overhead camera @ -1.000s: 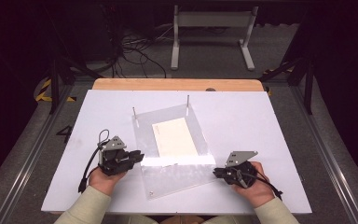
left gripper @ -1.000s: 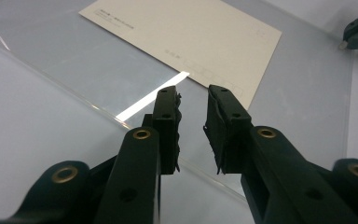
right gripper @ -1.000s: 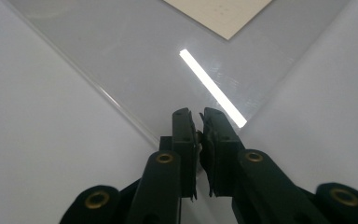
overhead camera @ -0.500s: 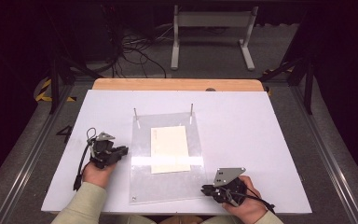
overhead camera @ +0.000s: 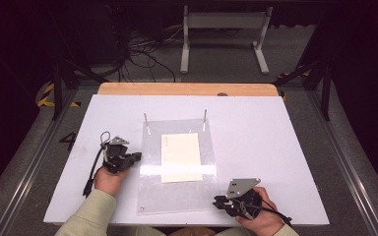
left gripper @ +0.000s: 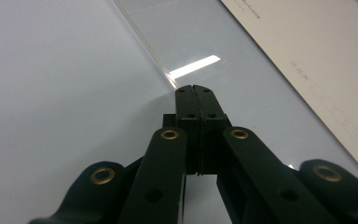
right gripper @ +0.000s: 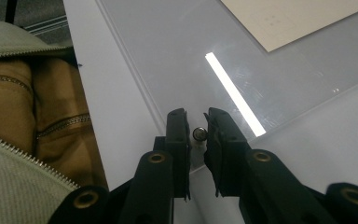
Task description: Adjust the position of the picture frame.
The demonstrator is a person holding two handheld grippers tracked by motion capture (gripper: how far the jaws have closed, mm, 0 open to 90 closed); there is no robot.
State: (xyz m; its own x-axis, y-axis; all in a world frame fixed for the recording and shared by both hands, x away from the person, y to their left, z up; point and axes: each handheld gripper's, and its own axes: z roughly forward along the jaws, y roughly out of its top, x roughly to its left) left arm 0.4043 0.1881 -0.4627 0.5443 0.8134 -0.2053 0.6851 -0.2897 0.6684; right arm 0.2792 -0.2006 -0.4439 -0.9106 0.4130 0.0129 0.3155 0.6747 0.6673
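A clear acrylic sheet [overhead camera: 177, 191] lies flat and square on the white table [overhead camera: 275, 147], with a cream paper [overhead camera: 180, 157] at its middle. Two thin metal pins [overhead camera: 145, 118] [overhead camera: 205, 114] stand at its far corners. My left gripper [overhead camera: 137, 157] rests at the sheet's left edge; in the left gripper view it is shut and empty [left gripper: 196, 87], tips against the sheet's edge [left gripper: 144, 42]. My right gripper [overhead camera: 217, 201] is at the near right corner. In the right gripper view it [right gripper: 196, 116] is closed on a small round metal stud [right gripper: 198, 134] set in that corner.
A matching small stud [overhead camera: 141, 209] sits at the sheet's near left corner. A wooden strip [overhead camera: 187, 89] borders the table's far edge. Beyond it are floor cables [overhead camera: 142, 49] and a white stand [overhead camera: 224, 29]. The person's jacket sleeve [right gripper: 9, 154] lies close left of the right gripper.
The sheet, tilted a second ago, has swung square with its far corners at the pins. The right gripper came nearer and leftward with its corner. The left gripper shifted back toward the sheet's left edge.
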